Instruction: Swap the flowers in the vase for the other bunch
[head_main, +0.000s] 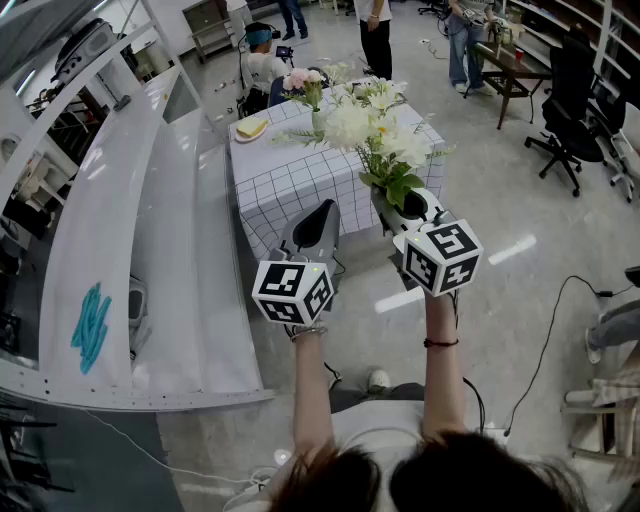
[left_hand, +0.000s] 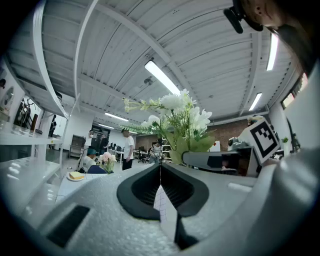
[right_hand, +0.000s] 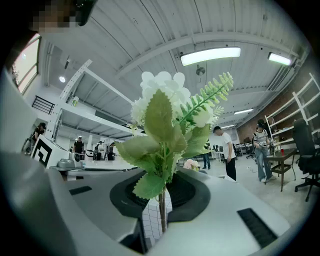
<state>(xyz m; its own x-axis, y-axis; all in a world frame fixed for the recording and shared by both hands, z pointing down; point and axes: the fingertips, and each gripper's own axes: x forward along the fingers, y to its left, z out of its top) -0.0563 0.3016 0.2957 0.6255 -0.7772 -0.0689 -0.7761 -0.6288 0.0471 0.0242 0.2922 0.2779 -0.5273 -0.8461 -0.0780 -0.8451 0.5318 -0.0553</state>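
The right gripper (head_main: 392, 203), centre frame in the head view, is seen clamped on the thin green stems of the white bunch (head_main: 378, 128) — frilled blooms, broad matte leaves. The left gripper (head_main: 322, 215) beside it is closed, its ribbed black pads empty. Pink flowers (head_main: 303, 82) stand in the vase (head_main: 317, 120) on the grid-patterned tablecloth (head_main: 290, 185), upper centre.

Glossy grey floor (head_main: 500, 215), table in checked cloth (head_main: 290, 190), white metal shelving (head_main: 170, 260), black office chair (head_main: 568, 115), ceiling strip lights (right_hand: 210, 56)
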